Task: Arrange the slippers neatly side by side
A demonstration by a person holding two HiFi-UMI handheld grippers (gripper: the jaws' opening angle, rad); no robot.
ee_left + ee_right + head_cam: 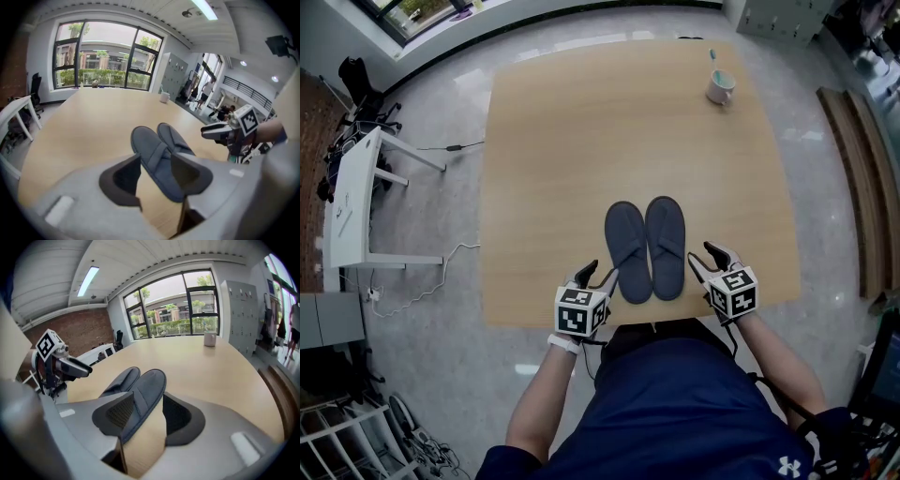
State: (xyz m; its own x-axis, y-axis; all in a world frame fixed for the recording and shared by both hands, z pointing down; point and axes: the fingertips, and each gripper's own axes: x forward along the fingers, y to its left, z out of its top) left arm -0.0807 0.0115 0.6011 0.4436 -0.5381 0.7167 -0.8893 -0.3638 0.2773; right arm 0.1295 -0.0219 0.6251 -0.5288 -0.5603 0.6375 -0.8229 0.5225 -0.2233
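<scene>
Two dark blue-grey slippers lie side by side, toes pointing away, near the front edge of the wooden table point(562, 141): the left slipper point(627, 251) and the right slipper point(666, 246). My left gripper point(598, 275) hovers at the left slipper's heel, jaws apart and gripping nothing. My right gripper point(709, 258) stands just right of the right slipper's heel, also open. In the left gripper view the left slipper point(154, 154) shows through the gap of the left gripper point(154, 176). In the right gripper view the right slipper point(147, 390) runs ahead of the right gripper point(143, 416).
A white mug point(721, 86) stands at the table's far right corner. A white desk point(352, 187) and cables are on the floor to the left. The person's body is close against the table's front edge.
</scene>
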